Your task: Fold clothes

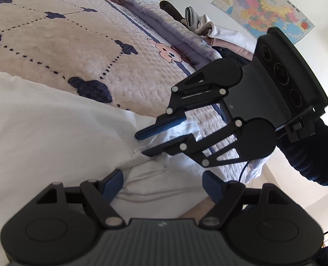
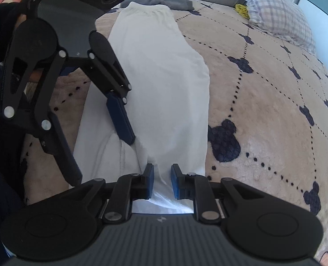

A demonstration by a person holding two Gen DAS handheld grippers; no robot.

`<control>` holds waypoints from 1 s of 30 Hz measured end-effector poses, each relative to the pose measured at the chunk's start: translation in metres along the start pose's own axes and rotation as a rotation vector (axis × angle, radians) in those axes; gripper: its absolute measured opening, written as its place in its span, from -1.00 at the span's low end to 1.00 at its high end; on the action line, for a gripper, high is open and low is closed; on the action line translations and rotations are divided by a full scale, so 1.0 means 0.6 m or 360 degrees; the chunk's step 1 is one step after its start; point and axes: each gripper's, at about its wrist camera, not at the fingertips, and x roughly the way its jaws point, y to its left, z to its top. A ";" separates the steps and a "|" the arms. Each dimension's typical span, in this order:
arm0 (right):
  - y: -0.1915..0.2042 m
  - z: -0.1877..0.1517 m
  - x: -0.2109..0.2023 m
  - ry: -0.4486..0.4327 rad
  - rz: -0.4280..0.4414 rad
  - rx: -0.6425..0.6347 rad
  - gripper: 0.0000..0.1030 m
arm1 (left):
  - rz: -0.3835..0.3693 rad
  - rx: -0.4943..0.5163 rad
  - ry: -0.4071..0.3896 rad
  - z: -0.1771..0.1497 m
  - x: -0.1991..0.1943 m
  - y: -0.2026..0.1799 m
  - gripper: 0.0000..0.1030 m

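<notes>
left wrist: close, angled down toward bed's far edge | right wrist: close, steeper | shared: white garment

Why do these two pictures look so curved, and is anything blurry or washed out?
Both views come through fisheye lenses, so the bedspread bulges and the corners go dark. In the left wrist view the white garment is overexposed, nearly featureless, and the left gripper close to the lens is soft. In the right wrist view the garment looks bluish and evenly lit, and the right gripper is slightly soft.
</notes>
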 end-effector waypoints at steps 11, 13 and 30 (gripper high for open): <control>-0.003 0.007 -0.006 0.0025 0.0085 -0.0022 -0.94 | 0.0020 0.0023 0.0002 -0.003 -0.001 -0.006 0.55; -0.003 0.010 -0.019 -0.0033 0.0016 -0.0014 -0.94 | 0.0023 0.0017 -0.0005 -0.005 -0.001 -0.006 0.55; -0.020 -0.035 -0.057 -0.0035 0.0008 0.0230 -0.83 | 0.0057 -0.0057 -0.0013 -0.001 -0.008 -0.007 0.55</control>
